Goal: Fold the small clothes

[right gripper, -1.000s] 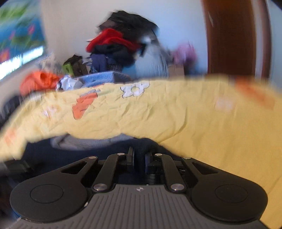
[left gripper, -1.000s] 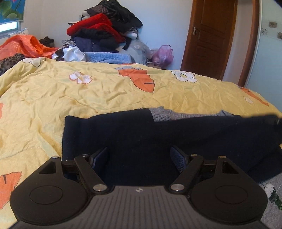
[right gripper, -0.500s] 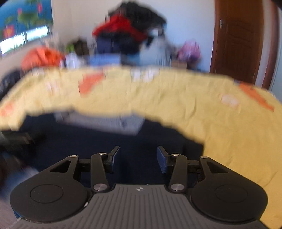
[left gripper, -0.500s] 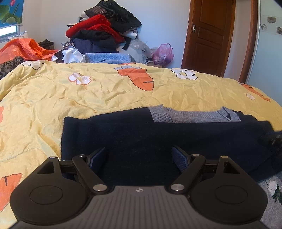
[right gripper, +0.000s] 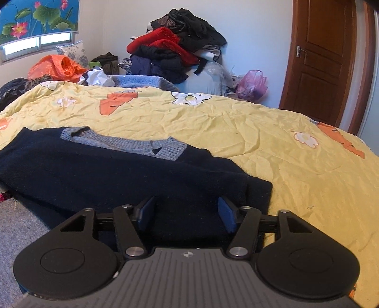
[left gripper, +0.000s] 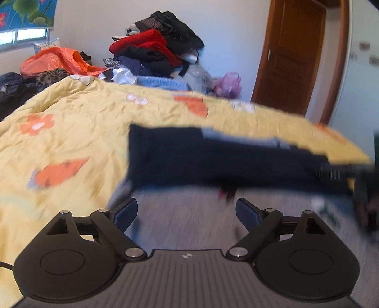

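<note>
Behind your folded navy knit sweater on the yellow flowered bedspread sits a heaped clothes pile. Both grippers, left gripper and right gripper, have just been opening: fingers spread, pinching nothing.

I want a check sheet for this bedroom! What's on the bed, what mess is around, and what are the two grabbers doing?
Surface: yellow bedspread with orange and white flower prints, wrinkled.
Job's things: navy sweater with a grey collar, lying folded flat at the near edge of the bed.
Clutter: heap of clothes beyond the bed, orange plastic bag, pink plastic bag.
Grippers: left hand-held gripper open, nothing between its fingers, view blurred; right hand-held gripper open over the sweater's near edge, jaws have just been opening.
Cables: a thin dark one at the left view's lower left edge.
Surroundings: brown wooden door, window with a lotus-print blind, grey floor.
</note>
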The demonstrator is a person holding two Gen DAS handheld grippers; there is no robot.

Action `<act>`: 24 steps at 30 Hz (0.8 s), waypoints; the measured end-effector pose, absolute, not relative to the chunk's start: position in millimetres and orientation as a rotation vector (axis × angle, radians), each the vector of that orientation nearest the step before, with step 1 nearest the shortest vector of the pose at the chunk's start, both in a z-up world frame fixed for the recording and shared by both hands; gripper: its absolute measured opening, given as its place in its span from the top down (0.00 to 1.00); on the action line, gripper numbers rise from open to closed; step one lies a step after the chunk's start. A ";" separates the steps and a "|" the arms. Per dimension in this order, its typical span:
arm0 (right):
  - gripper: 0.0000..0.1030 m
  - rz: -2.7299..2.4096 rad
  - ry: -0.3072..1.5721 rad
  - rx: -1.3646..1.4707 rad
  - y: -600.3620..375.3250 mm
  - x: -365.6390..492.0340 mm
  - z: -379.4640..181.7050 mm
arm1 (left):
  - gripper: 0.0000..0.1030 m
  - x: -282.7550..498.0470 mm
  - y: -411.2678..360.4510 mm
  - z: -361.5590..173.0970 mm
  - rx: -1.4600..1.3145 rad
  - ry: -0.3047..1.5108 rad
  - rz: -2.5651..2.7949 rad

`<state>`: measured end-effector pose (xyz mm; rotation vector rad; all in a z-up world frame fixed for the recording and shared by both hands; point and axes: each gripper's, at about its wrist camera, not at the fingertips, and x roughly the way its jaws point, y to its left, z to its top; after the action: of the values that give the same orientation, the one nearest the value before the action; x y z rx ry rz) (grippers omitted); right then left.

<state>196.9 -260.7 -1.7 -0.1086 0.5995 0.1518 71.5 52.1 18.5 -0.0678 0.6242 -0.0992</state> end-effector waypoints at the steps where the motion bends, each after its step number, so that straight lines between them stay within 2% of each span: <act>1: 0.13 0.116 0.595 -0.117 -260.6 195.8 -0.9 | 0.12 58.9 55.2 11.6 -0.020 0.655 -0.086; 2: 0.04 0.057 0.585 -0.134 -260.5 191.9 1.9 | 0.12 47.2 59.7 7.1 0.013 0.674 -0.069; 4: 0.06 0.000 0.522 -0.127 -263.2 172.3 14.3 | 0.11 22.6 70.5 9.1 0.027 0.666 -0.098; 5: 0.05 0.012 0.495 -0.090 -265.6 158.4 22.8 | 0.06 13.8 73.6 9.2 0.062 0.678 -0.101; 8: 0.01 0.134 0.498 0.035 -265.1 112.3 39.5 | 0.05 -5.6 85.3 7.2 0.096 0.683 -0.111; 12: 0.00 0.279 0.594 0.000 -246.2 53.2 28.1 | 0.05 -9.9 87.4 8.2 0.106 0.680 -0.086; 16: 0.01 0.195 0.680 -0.127 -241.9 5.4 -2.8 | 0.05 -21.6 72.0 21.4 0.154 0.628 -0.107; 21: 0.00 0.168 0.666 -0.148 -275.6 -46.5 0.8 | 0.05 -39.6 53.6 19.9 0.211 0.664 -0.228; 24: 0.00 0.104 0.733 -0.129 -306.0 -61.7 7.2 | 0.05 -48.8 57.2 10.6 0.210 0.688 -0.214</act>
<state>-61.7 -306.0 7.2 -0.1286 0.7330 0.1039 -48.8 57.2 10.6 0.2105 0.6883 -0.2138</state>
